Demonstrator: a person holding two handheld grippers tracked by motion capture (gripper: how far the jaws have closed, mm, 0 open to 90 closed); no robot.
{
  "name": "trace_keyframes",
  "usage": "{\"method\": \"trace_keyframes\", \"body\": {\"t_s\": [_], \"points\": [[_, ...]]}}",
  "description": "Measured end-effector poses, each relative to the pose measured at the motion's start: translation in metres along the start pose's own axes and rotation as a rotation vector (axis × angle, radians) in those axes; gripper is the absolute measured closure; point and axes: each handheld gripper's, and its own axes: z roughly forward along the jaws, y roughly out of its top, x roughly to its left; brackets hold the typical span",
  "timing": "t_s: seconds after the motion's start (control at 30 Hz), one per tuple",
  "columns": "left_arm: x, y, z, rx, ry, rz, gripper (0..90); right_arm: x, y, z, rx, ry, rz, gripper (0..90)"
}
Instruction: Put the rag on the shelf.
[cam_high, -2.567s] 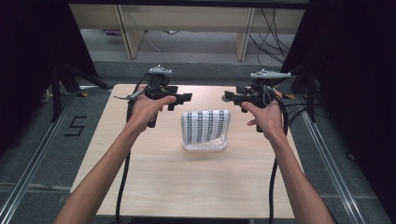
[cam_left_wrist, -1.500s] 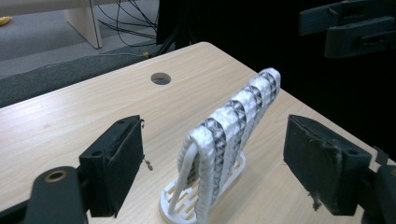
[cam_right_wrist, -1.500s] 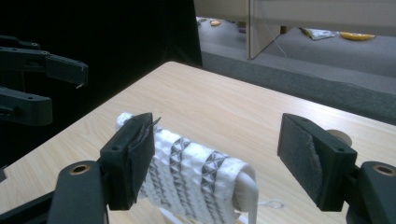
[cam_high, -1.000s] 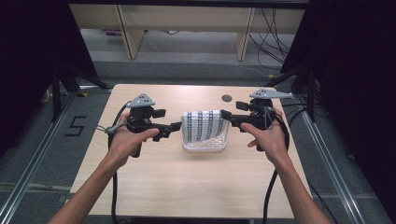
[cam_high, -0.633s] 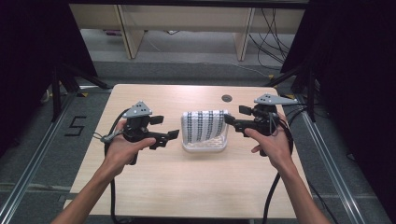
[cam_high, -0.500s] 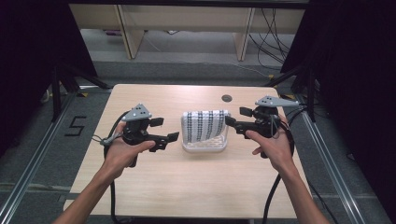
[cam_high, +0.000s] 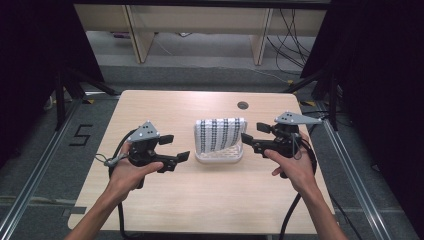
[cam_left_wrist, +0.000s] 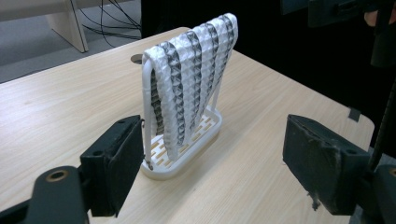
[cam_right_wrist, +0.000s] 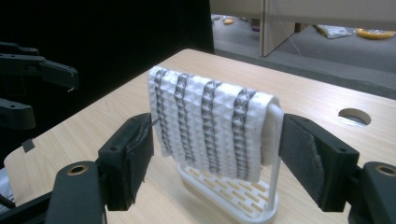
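Striped cloth (cam_high: 220, 134) draped over a white rack (cam_high: 219, 157) at mid-table. Left gripper (cam_high: 176, 148) just left of the rack, jaws apart, pointing at it, nothing between them. Right gripper (cam_high: 254, 134) close on the rack's right side, jaws spread wide, near the cloth's edge, not clamped on it. Wooden table (cam_high: 165, 107) underneath, round cable hole (cam_high: 243, 105) beyond the rack.

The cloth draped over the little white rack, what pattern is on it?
The cloth is white with dark grey textured stripes, clearest in the right gripper view.
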Motion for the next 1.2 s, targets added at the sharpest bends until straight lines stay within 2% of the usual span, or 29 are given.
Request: {"method": "trace_keyframes", "body": {"t_s": [0.07,0.13,0.2,0.27,0.37,0.43,0.47,0.53,0.57,0.63,0.7,0.9,0.93,0.97,1.0,1.03,1.07,1.1,1.13,1.2], "points": [[-0.001,-0.003,-0.001,0.003,-0.006,0.001,20.0,0.002,-0.003,-0.002,0.015,0.001,0.024,26.6],[-0.003,-0.007,-0.002,-0.004,-0.016,-0.003,20.0,0.001,-0.006,-0.002,0.007,0.002,0.008,25.4],[-0.005,-0.009,-0.003,-0.003,-0.015,-0.003,20.0,0.003,-0.009,-0.004,0.013,0.001,0.031,24.0],[-0.006,-0.012,-0.004,-0.007,-0.02,-0.002,20.0,0.001,-0.011,-0.004,0.005,0.001,-0.003,22.6],[-0.009,-0.016,-0.006,-0.007,-0.024,0.0,20.0,0.004,-0.014,-0.006,0.017,-0.006,0.016,21.8],[-0.011,-0.018,-0.008,-0.009,-0.028,0.003,20.0,0.003,-0.017,-0.006,0.009,0.005,-0.005,21.2],[-0.012,-0.02,-0.008,-0.009,-0.03,0.004,19.9,0.005,-0.018,-0.008,0.018,-0.014,0.02,21.0],[-0.013,-0.022,-0.009,-0.013,-0.036,0.005,20.0,0.004,-0.021,-0.008,0.013,-0.005,-0.008,20.9],[-0.014,-0.023,-0.01,-0.011,-0.033,0.005,20.0,0.006,-0.022,-0.009,0.009,-0.005,0.016,20.9],[-0.016,-0.026,-0.011,-0.013,-0.029,0.012,20.0,0.005,-0.023,-0.01,0.019,-0.007,0.002,20.8],[-0.017,-0.028,-0.012,-0.013,-0.025,0.021,19.9,0.007,-0.026,-0.011,0.016,-0.007,0.014,20.8],[-0.019,-0.037,-0.013,-0.014,-0.037,0.023,19.9,0.01,-0.031,-0.014,0.012,0.001,-0.005,20.8],[-0.02,-0.038,-0.013,-0.005,-0.029,0.025,19.8,0.013,-0.032,-0.015,0.025,0.003,0.021,20.7],[-0.02,-0.04,-0.013,-0.003,-0.028,0.029,19.8,0.012,-0.033,-0.014,0.006,-0.003,-0.016,20.6],[-0.02,-0.041,-0.013,-0.002,-0.029,0.033,19.7,0.013,-0.034,-0.016,0.024,-0.004,-0.009,20.6],[-0.021,-0.043,-0.013,-0.008,-0.035,0.031,19.5,0.015,-0.035,-0.016,0.019,0.006,0.008,20.4],[-0.021,-0.045,-0.013,-0.011,-0.04,0.031,19.5,0.014,-0.036,-0.015,0.013,0.007,-0.018,20.3],[-0.021,-0.047,-0.014,-0.01,-0.041,0.034,19.4,0.015,-0.038,-0.016,0.019,0.005,-0.004,20.1],[-0.022,-0.048,-0.014,-0.011,-0.041,0.032,19.3,0.014,-0.039,-0.016,0.003,-0.003,-0.029,19.9],[-0.022,-0.052,-0.015,-0.004,-0.038,0.036,19.1,0.017,-0.041,-0.016,0.021,0.019,-0.002,19.7]]}}
